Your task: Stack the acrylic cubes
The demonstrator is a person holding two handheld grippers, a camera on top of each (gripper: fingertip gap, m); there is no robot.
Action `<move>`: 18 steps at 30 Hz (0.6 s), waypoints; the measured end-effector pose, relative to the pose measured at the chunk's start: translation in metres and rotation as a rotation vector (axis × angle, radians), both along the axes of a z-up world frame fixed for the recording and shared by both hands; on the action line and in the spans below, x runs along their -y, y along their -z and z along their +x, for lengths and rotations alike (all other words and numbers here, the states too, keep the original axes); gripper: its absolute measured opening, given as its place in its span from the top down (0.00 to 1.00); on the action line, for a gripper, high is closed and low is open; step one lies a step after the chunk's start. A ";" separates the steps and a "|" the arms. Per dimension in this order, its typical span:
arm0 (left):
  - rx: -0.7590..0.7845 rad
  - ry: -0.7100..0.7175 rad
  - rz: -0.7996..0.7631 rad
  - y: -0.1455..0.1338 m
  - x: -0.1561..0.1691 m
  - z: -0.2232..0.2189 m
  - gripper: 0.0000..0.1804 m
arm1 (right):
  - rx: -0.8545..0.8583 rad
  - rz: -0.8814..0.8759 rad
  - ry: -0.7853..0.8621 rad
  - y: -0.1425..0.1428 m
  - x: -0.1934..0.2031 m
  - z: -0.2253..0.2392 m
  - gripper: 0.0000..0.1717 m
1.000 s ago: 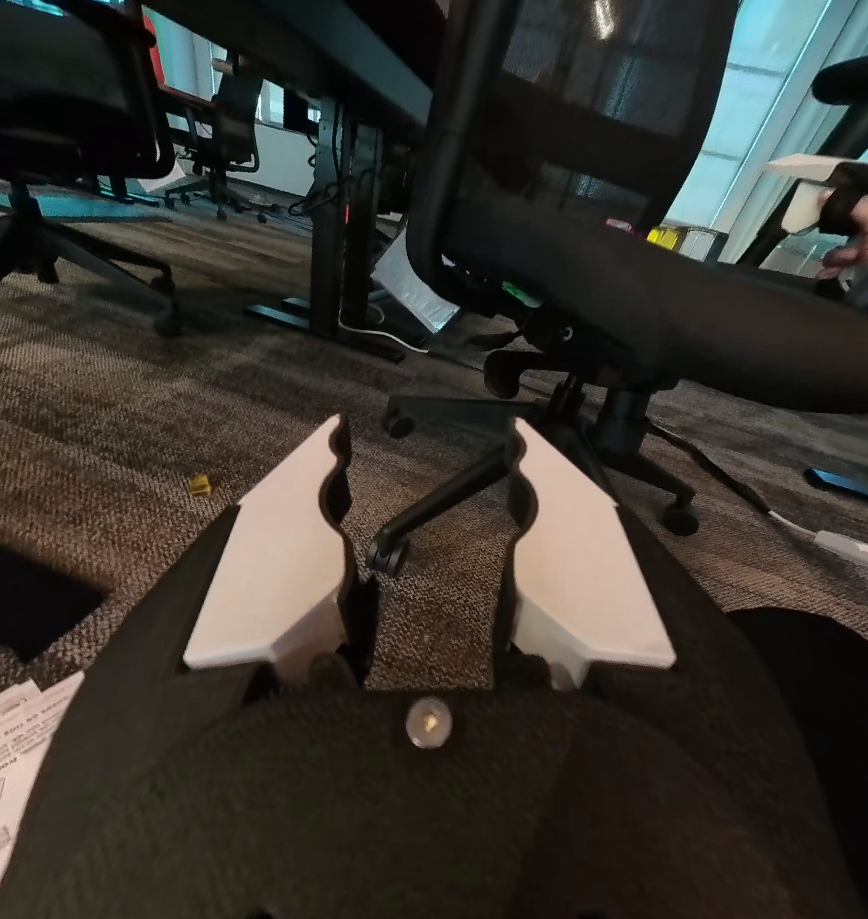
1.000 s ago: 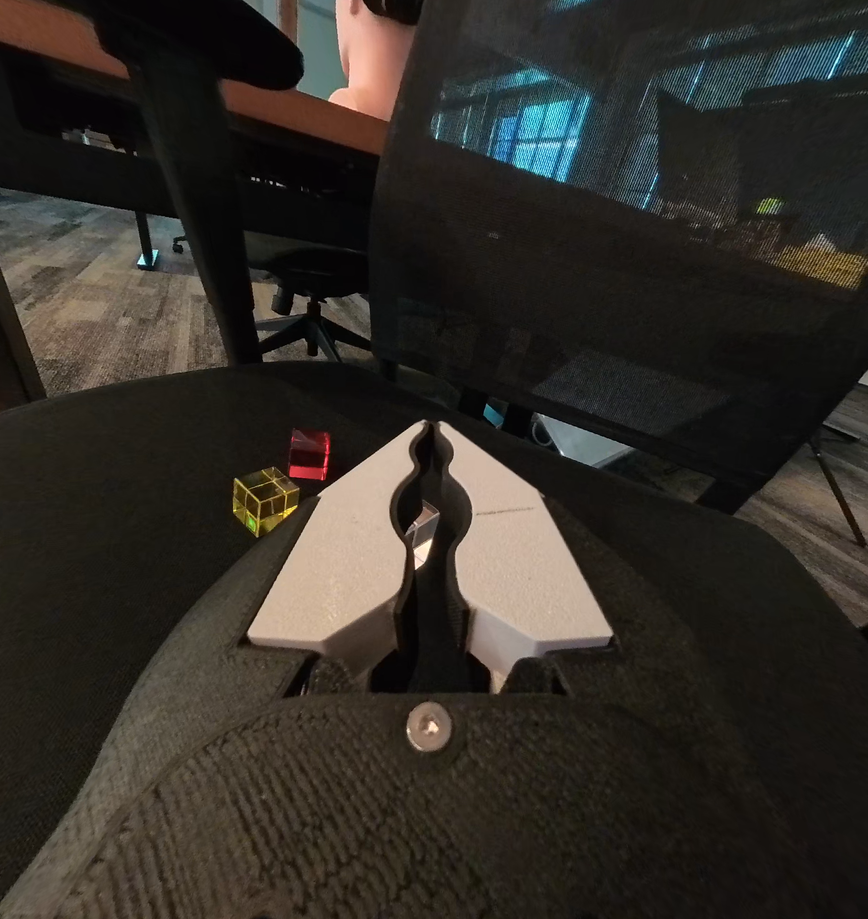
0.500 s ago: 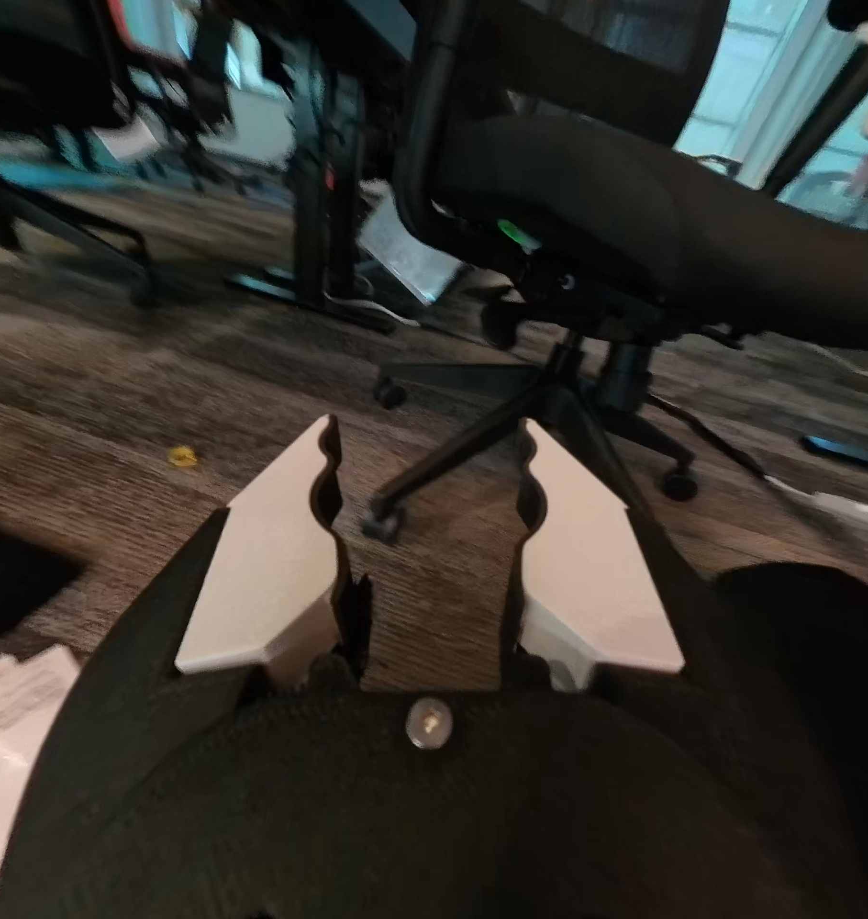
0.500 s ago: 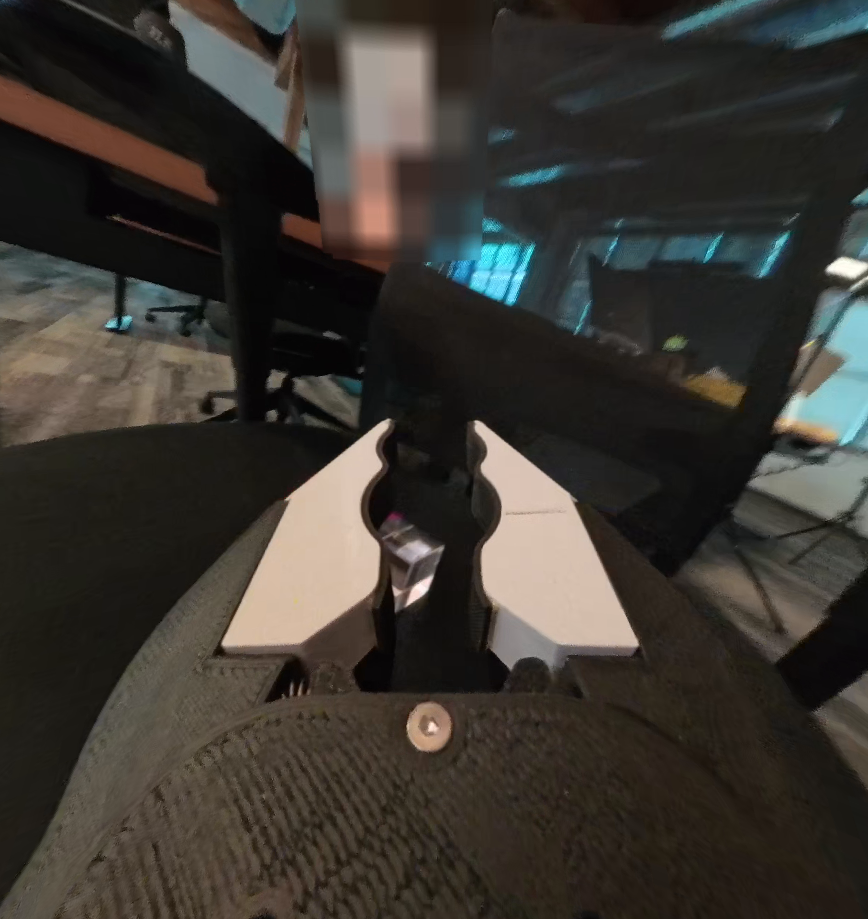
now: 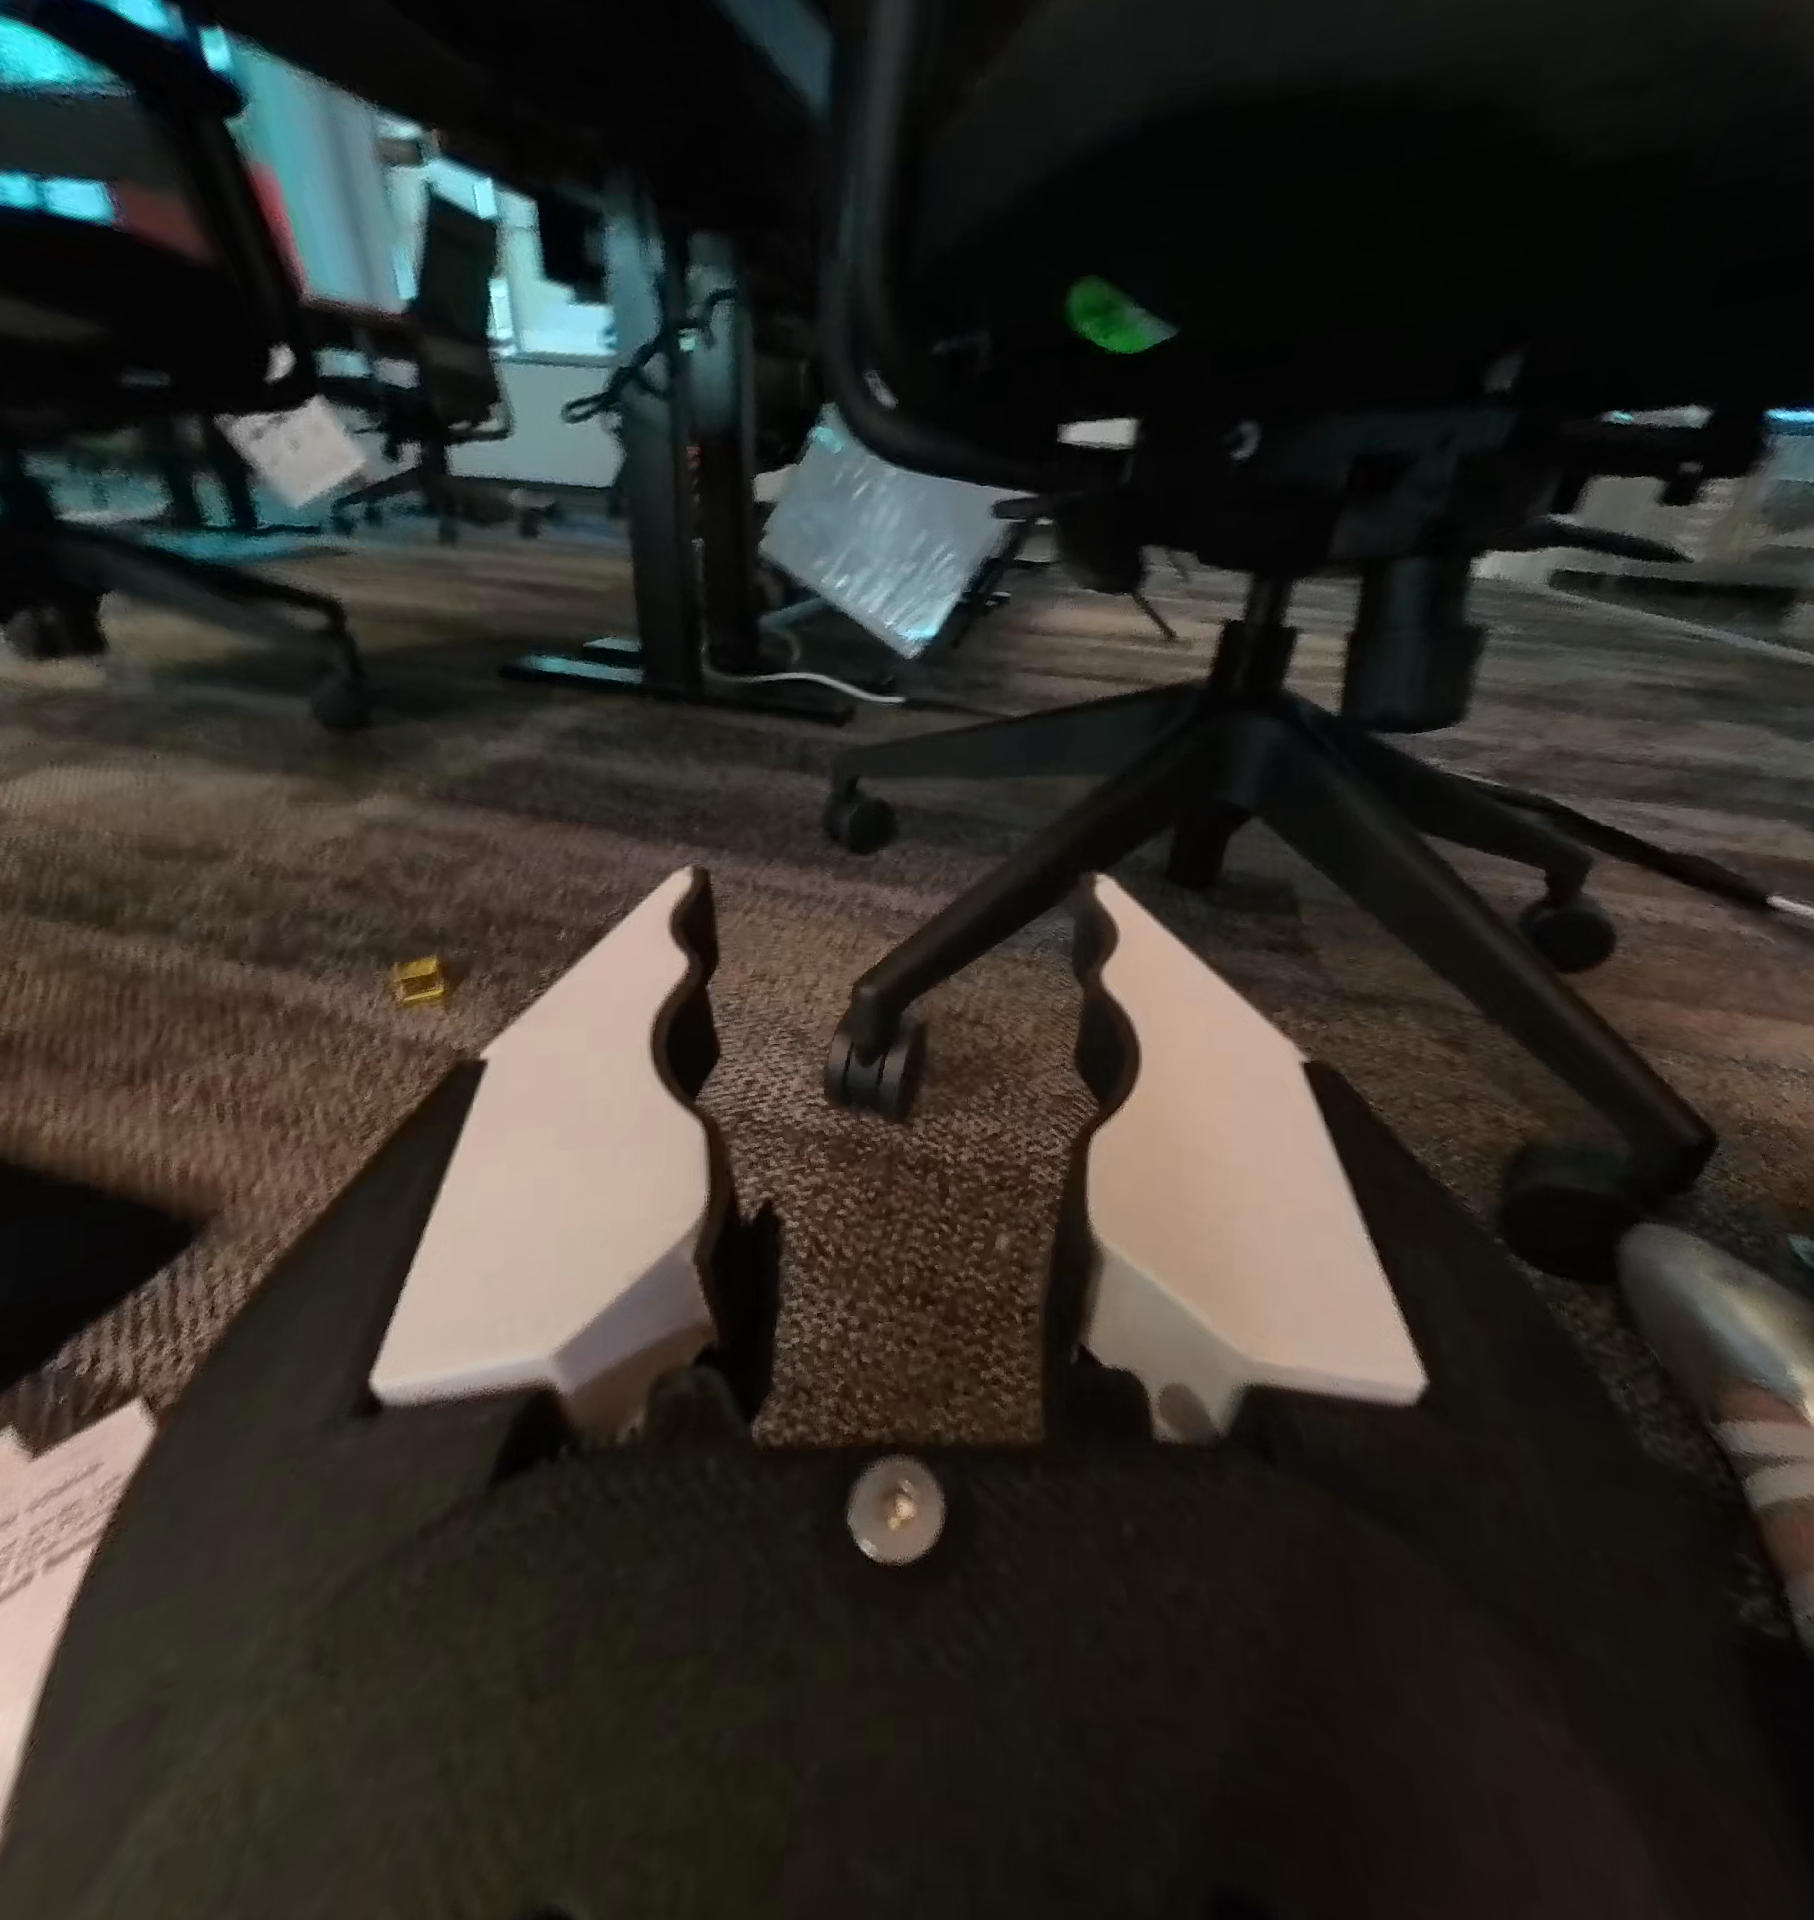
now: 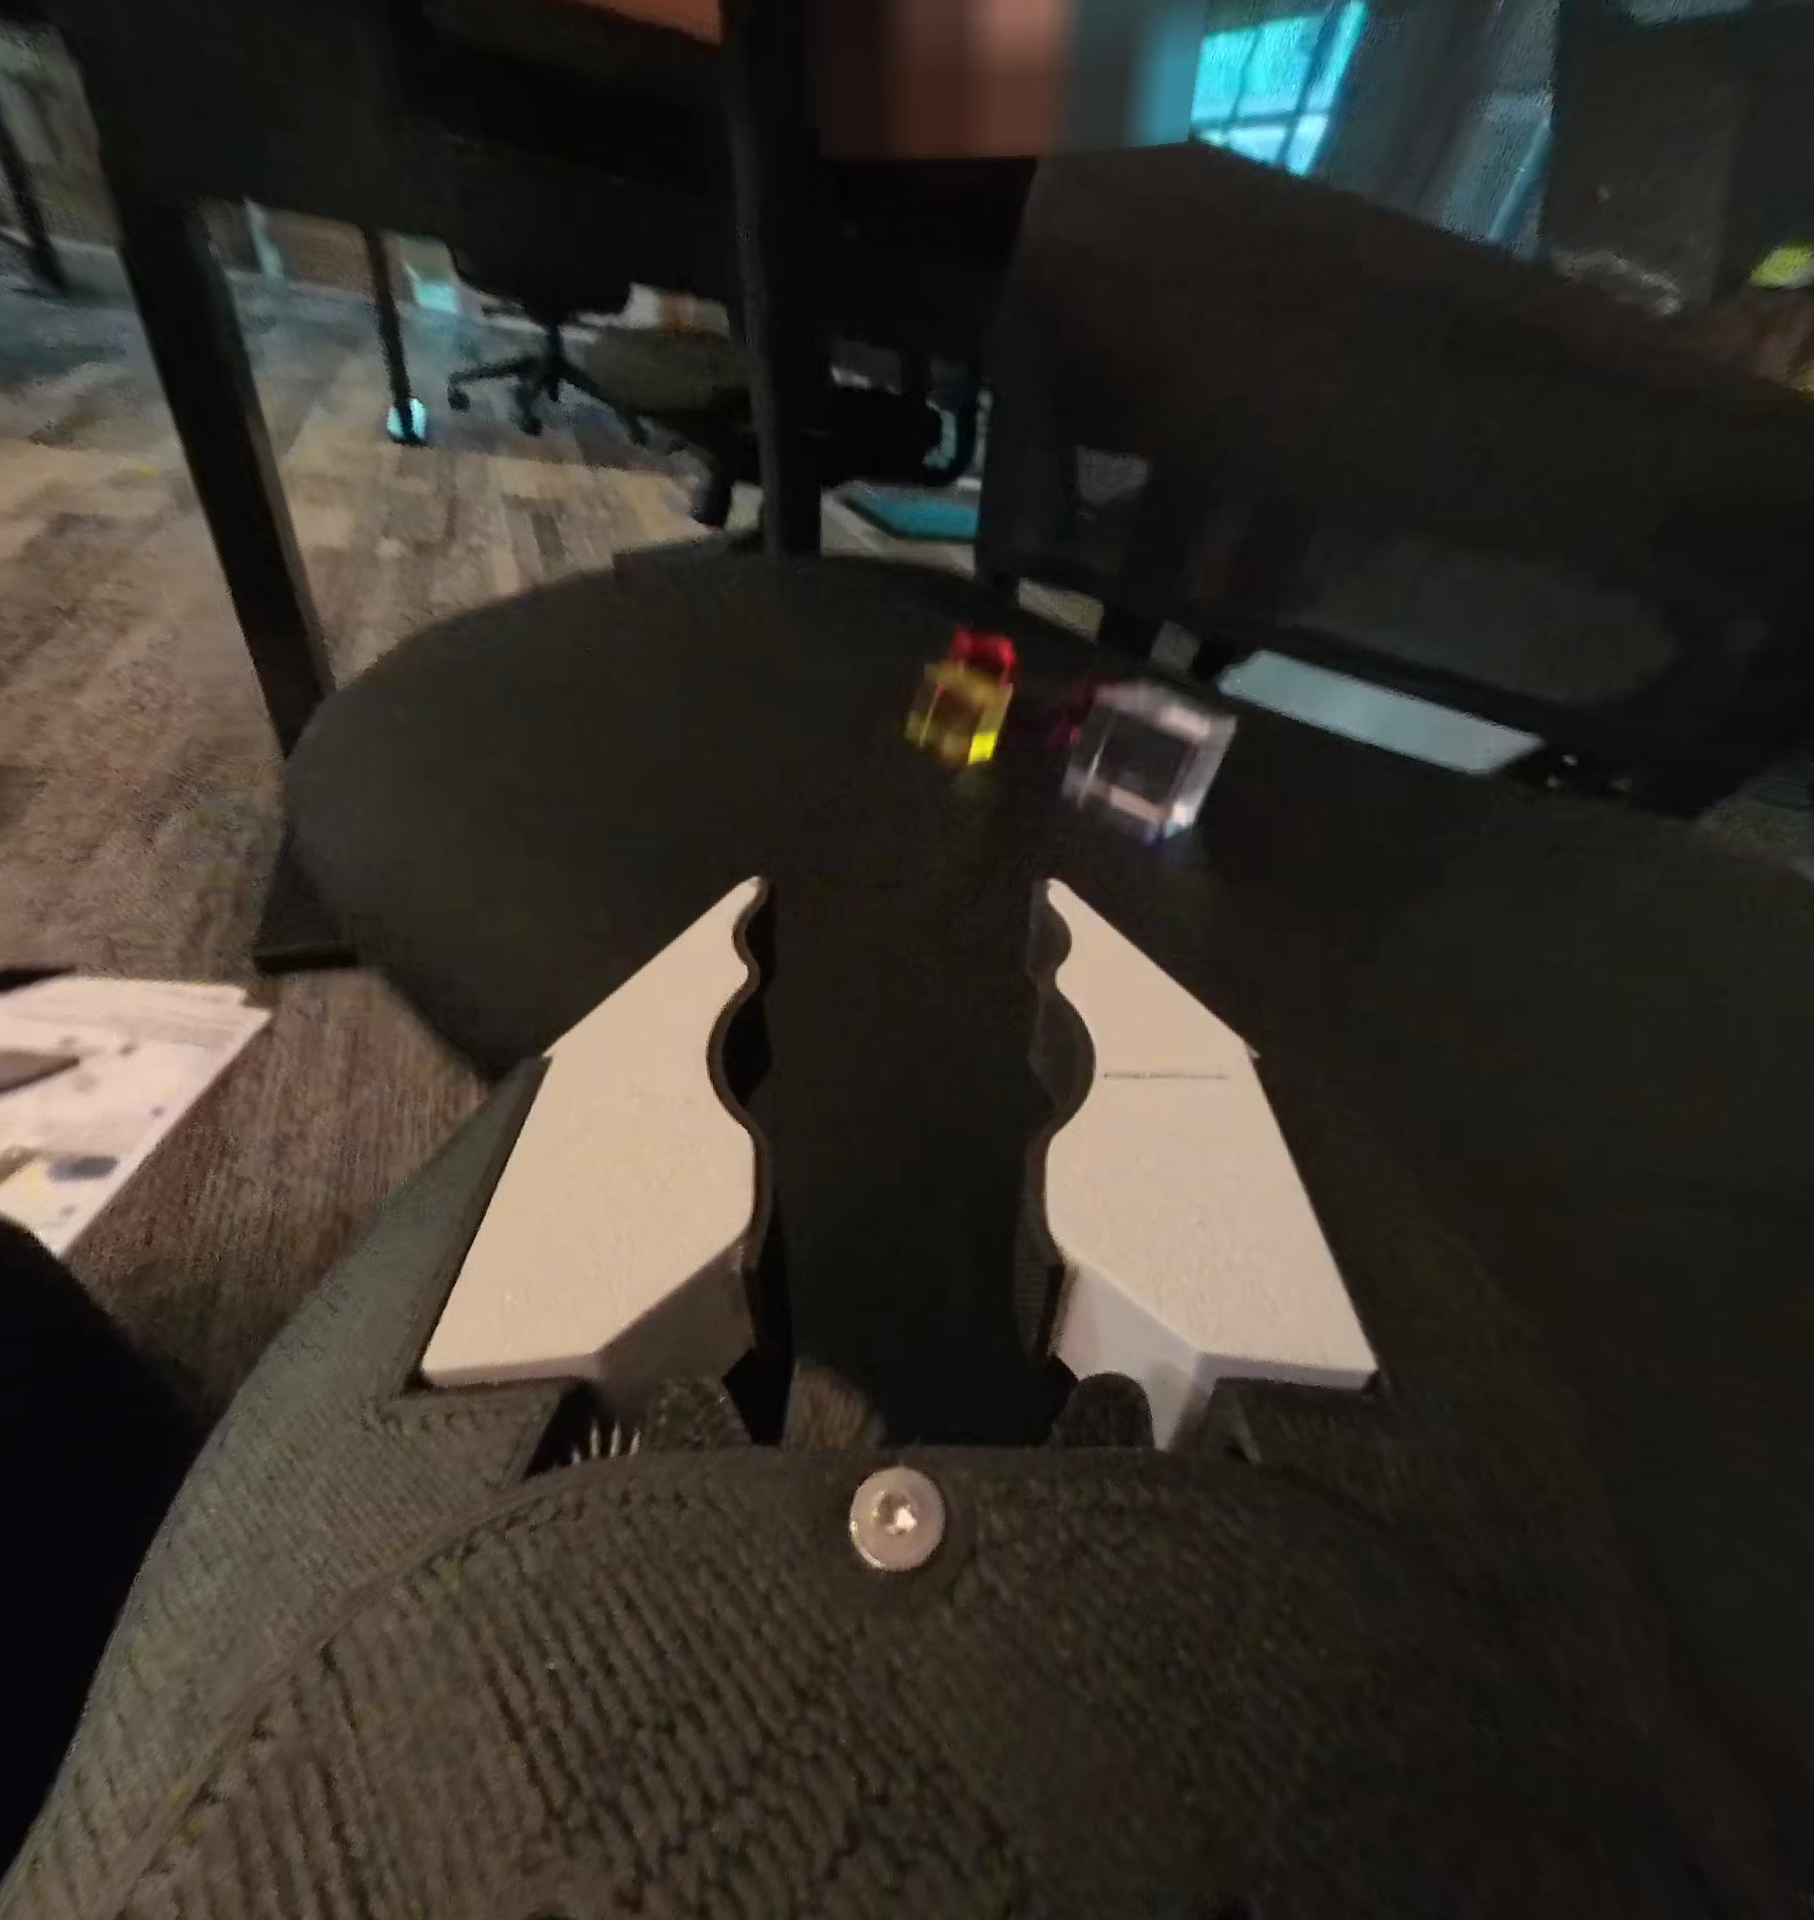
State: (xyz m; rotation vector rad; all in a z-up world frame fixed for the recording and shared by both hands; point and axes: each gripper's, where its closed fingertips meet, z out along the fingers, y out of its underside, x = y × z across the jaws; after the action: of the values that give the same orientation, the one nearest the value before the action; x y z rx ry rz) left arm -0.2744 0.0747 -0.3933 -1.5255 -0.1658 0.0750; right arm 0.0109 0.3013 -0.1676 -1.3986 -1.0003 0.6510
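The left gripper (image 5: 892, 914) hangs low over the grey carpet (image 5: 259, 935), jaws spread wide and bare; a black chair caster (image 5: 875, 1065) shows between its fingers, and a small yellow cube (image 5: 421, 982) lies on the carpet at left of centre. The right gripper (image 6: 898, 914) is open and bare above a black chair seat (image 6: 570, 779). Ahead, upper right of centre, sit a yellow cube (image 6: 960, 717), a red cube (image 6: 986, 649) behind it, and a clear cube (image 6: 1142, 758).

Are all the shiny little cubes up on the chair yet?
Not all. Three sit on the black seat: a yellow cube, a red cube behind it, and a clear cube. Both grippers are open and empty. Another small yellow cube lies on the carpet.
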 end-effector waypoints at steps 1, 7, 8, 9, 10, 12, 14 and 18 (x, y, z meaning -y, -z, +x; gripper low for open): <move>-0.009 0.027 -0.013 0.004 -0.002 0.005 0.62 | 0.019 -0.001 0.030 0.013 0.014 0.015 0.72; -0.100 0.179 -0.091 0.016 -0.011 0.039 0.63 | 0.075 -0.015 0.236 0.067 0.077 0.106 0.75; -0.098 0.201 -0.087 0.016 -0.010 0.045 0.63 | 0.072 -0.013 0.260 0.068 0.084 0.116 0.75; -0.102 0.216 -0.086 0.016 -0.010 0.049 0.63 | 0.069 -0.005 0.278 0.067 0.092 0.123 0.75; -0.109 0.225 -0.086 0.016 -0.009 0.051 0.63 | 0.069 0.012 0.294 0.064 0.099 0.130 0.75; -0.120 0.253 -0.083 0.014 -0.011 0.057 0.64 | 0.080 0.059 0.327 0.057 0.114 0.140 0.75; -0.123 0.272 -0.084 0.012 -0.012 0.061 0.64 | 0.092 0.109 0.361 0.051 0.126 0.151 0.75; -0.012 0.329 -0.092 -0.008 -0.008 0.075 0.62 | 0.075 0.102 0.401 0.046 0.143 0.166 0.76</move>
State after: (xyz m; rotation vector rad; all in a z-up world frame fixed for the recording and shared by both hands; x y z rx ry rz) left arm -0.1998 0.0826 -0.3855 -1.6250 0.1004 -0.1720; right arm 0.1765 0.1581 -0.2133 -1.4858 -0.7675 0.2496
